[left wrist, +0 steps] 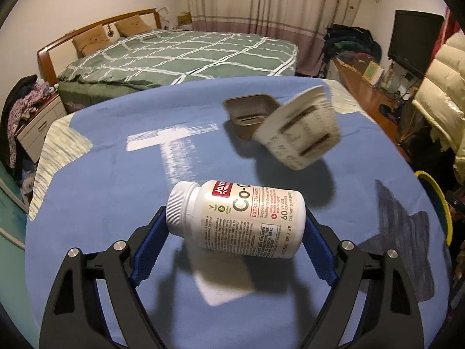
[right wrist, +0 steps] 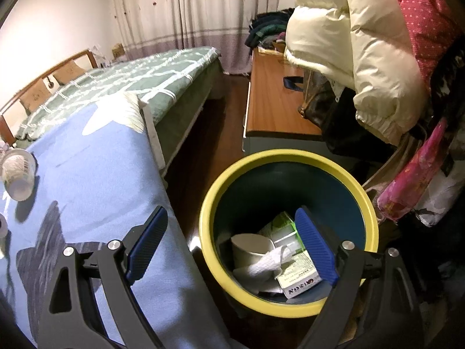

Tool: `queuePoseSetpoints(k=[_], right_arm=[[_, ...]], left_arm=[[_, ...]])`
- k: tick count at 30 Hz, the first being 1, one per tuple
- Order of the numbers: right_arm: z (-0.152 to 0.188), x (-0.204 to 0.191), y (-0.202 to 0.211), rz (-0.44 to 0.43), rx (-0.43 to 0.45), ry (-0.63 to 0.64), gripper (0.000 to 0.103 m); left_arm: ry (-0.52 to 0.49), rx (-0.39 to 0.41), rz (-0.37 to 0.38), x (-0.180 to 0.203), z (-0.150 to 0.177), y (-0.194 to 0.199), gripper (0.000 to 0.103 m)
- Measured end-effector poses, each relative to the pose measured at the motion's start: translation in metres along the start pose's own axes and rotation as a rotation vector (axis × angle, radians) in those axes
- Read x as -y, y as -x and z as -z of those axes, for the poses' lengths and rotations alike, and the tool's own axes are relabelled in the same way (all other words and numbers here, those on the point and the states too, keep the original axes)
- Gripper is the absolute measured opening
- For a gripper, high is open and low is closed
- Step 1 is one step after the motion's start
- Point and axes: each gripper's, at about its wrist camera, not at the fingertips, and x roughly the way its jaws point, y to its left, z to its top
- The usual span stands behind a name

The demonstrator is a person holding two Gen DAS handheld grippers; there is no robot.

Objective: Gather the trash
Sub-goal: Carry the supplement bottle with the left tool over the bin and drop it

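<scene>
My left gripper [left wrist: 235, 218] is shut on a white supplement bottle [left wrist: 241, 218], held sideways just above the blue table cloth [left wrist: 101, 189]. Beyond it lie a tipped paper cup [left wrist: 299, 128] and a brown foil tray [left wrist: 250, 112]. My right gripper [right wrist: 232, 226] is open and empty above the yellow-rimmed bin [right wrist: 209, 203], which holds a cup, tissue and cartons. The paper cup also shows at the left of the right wrist view [right wrist: 17, 171].
A green checked bed [left wrist: 180, 55] stands behind the table. A wooden cabinet [right wrist: 270, 99] and hanging coats [right wrist: 348, 52] crowd the bin's far side. The bin rim shows at the table's right edge [left wrist: 436, 203].
</scene>
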Motion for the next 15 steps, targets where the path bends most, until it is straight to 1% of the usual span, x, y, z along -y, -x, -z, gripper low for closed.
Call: queuePoseSetpoints(k=[2,6,11,15], right_arm=[[0.001,-0.001,0.006,0.011,0.013,0.047,0.085],[0.003,0.012,0.02,-0.013,0.011,0.073,0.085],[0.01,0.041,0.043,-0.013,0.017,0.067,0.085],[0.023,0.066,0.062,-0.017,0.018,0.042,0.085]], left_arm=[[-0.011,0.006,0.028,0.014,-0.003,0.006,0.085],[-0.058,0.02,0.083,0.052,-0.011,0.015,0.085],[-0.136,0.022,0.182,0.124,-0.021,0.016,0.085],[-0.22,0.007,0.255,0.194,-0.026,0.009,0.085]])
